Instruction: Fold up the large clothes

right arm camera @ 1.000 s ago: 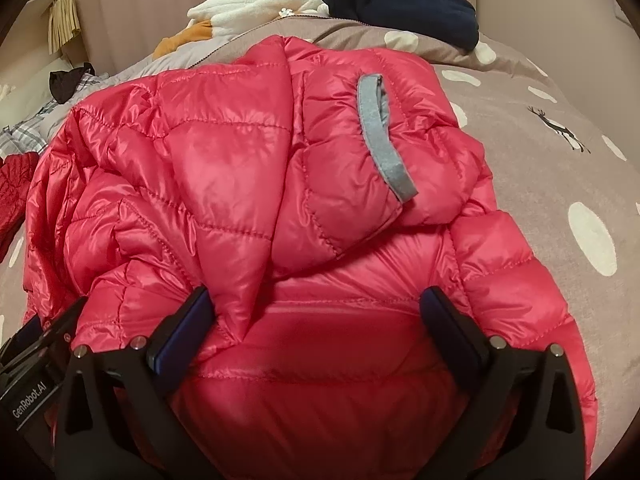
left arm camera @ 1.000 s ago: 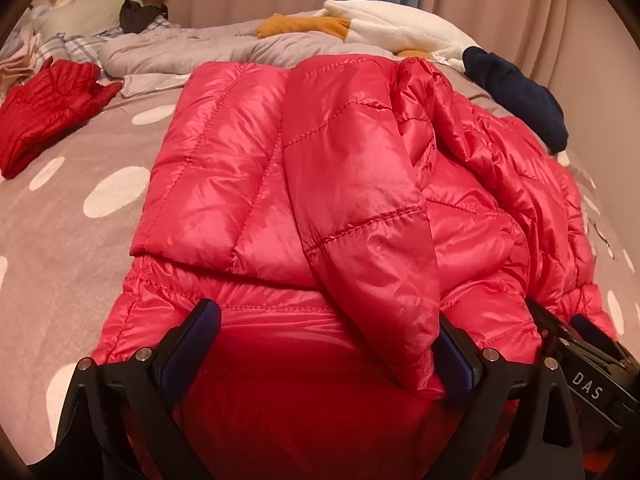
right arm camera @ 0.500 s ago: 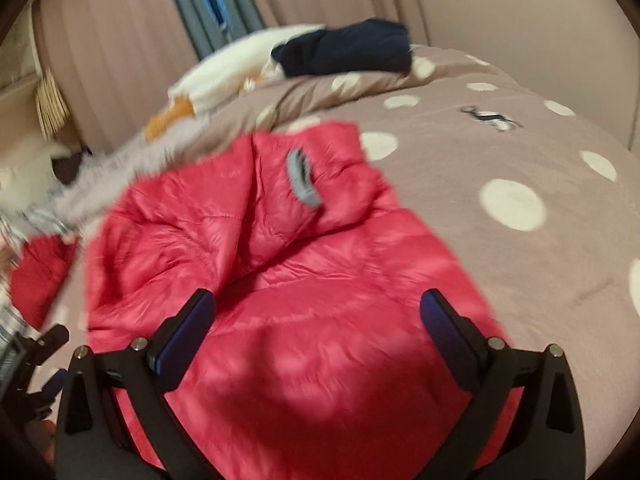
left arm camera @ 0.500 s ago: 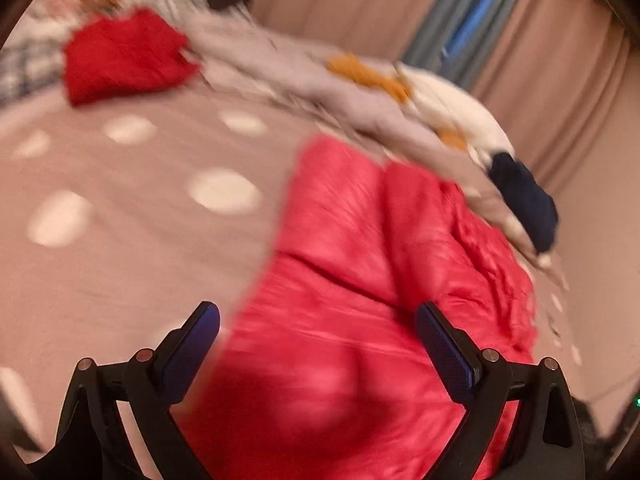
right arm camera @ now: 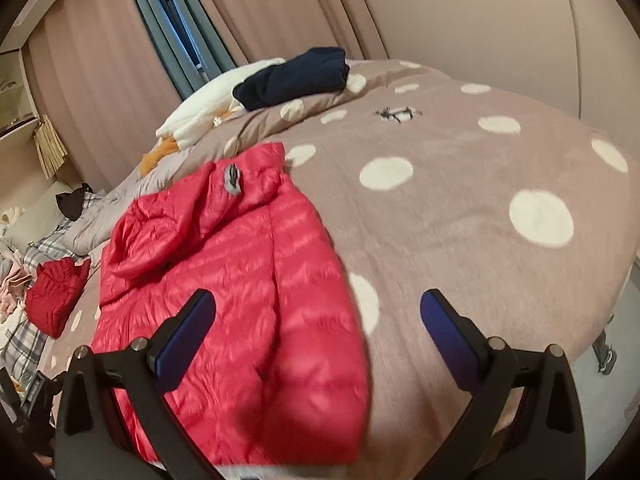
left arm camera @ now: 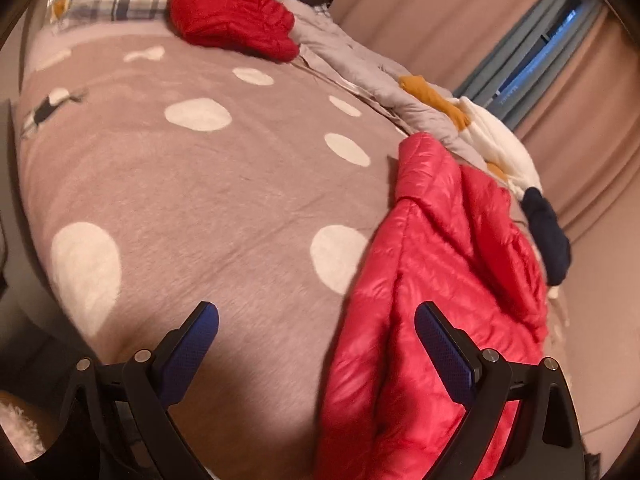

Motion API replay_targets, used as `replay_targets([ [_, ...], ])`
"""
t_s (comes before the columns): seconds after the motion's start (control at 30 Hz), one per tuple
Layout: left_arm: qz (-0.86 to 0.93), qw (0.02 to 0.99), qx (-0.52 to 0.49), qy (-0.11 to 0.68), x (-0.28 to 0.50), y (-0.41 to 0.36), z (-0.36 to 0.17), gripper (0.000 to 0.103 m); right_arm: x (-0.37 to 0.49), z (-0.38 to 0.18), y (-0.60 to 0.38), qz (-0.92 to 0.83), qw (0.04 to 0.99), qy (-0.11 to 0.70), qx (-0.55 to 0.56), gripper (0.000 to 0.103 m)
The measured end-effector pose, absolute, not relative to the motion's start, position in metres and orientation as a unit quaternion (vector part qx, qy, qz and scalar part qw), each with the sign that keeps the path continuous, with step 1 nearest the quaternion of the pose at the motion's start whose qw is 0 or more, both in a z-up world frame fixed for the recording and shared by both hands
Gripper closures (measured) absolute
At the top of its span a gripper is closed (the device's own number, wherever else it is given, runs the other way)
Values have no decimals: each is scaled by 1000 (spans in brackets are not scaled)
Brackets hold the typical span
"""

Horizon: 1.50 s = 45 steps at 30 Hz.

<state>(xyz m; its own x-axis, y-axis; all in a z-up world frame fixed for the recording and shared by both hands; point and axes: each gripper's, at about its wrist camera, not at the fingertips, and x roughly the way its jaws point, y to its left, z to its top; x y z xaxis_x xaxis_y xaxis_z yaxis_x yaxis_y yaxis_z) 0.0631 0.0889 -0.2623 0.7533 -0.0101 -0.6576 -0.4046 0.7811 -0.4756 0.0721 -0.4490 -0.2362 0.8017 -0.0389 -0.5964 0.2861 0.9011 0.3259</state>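
Nearest the left wrist camera, the left gripper [left arm camera: 316,334] has its fingers spread wide with nothing between them, hovering over the spotted bed cover [left arm camera: 224,200] beside the left border of the red puffer jacket [left arm camera: 440,292]. The right gripper [right arm camera: 318,320] is likewise wide and empty, above the jacket's right border and the bare cover next to it.

The jacket [right arm camera: 240,280] lies flat on the bed, sleeves and hood [right arm camera: 236,184] tucked onto the body, so the next step is probably a fold of the near hem toward the hood. To do it well, each gripper should pinch all layers at a near corner, lift together and lay the hem down evenly; the slick, puffy shell is likely to slide and spring back, so a press after landing helps.

Open cover spreads wide on both sides. Farther off lie a folded red garment [left arm camera: 232,12], a grey quilt [left arm camera: 360,64], a white-and-orange item [right arm camera: 208,108] and a navy garment [right arm camera: 292,76] near the curtains [right arm camera: 100,80]; the bed's right edge drops away.
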Motion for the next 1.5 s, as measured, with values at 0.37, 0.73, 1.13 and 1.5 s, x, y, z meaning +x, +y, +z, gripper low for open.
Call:
replay_targets([
  [0.37,109,893,-278,337,72,74,-268,6,68,-252,-452,-85,916,312,237,1],
  [0.73,37,905,-238,351,68,35,-277,6,76,-282,-417,-31,897,339,281,0],
  [1.13,-117,852,-373,348,75,1,-281,6,82,-289,-373,78,860,323,387,0],
  [1.5,21,890,-321,325,81,3,-289,65,92,-307,-379,-17,896,322,304,82],
])
